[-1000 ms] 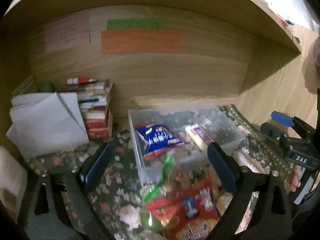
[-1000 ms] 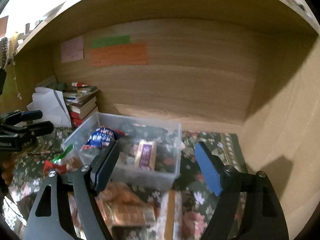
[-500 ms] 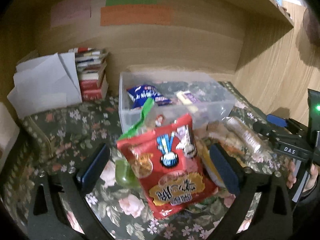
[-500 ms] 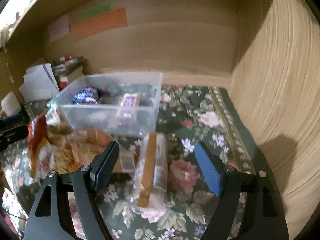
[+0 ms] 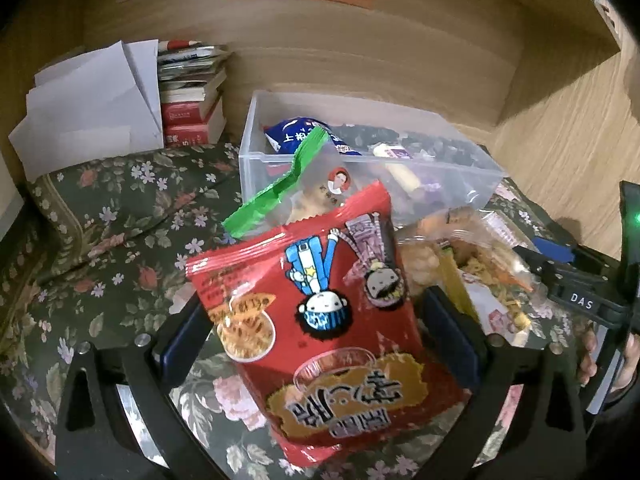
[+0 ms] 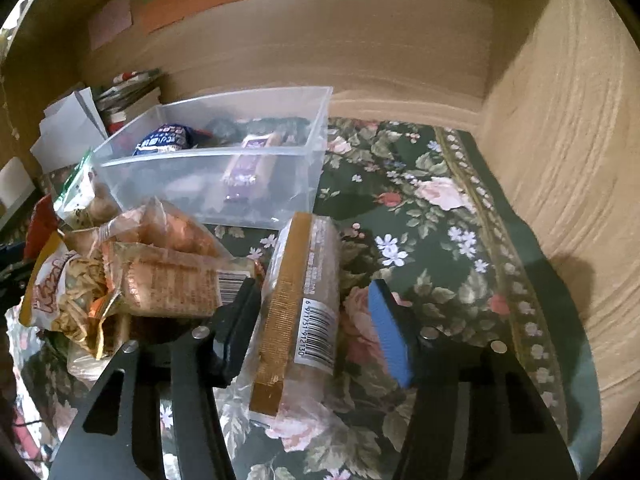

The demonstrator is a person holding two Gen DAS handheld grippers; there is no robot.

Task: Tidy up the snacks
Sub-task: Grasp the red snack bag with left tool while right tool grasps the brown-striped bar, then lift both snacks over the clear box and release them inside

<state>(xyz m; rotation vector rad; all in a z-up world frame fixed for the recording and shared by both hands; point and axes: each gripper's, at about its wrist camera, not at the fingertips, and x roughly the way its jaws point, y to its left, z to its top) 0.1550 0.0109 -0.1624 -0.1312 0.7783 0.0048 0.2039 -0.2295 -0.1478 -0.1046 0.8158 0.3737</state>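
Item: left gripper (image 5: 316, 332). Jaws spread wide on either side of a red snack bag (image 5: 320, 320); the pads stand at the bag's edges, and whether they press on it cannot be told. A second ago the bag sat low at the bottom of the left wrist view; it now fills the middle.

Item: green-topped clear packet (image 5: 304, 184). Behind the red bag, leaning against the near wall of the clear plastic bin (image 5: 248, 148).

Item: right gripper (image 6: 316, 316). Jaws have just been closing; narrower than half a second ago. A wrapped biscuit pack (image 6: 300, 304) with a gold strip and barcode lies between them. The black finger (image 6: 236, 320) sits at its left side, the blue pad (image 6: 390, 336) stands clear of its right side. Not gripped.

Item: clear plastic bin, right wrist view (image 6: 280, 184). Toward the back of the desk, on the floral cloth (image 6: 440, 240). Holds a blue packet (image 6: 164, 142) and a purple-labelled bar (image 6: 248, 164). It looks nearer than a second ago.

Item: heap of clear-wrapped snacks (image 6: 160, 268). In front of the bin, just left of the biscuit pack.

Item: stack of books (image 5: 192, 104) and white papers (image 5: 92, 108). Back left corner of the desk, against the wooden wall.
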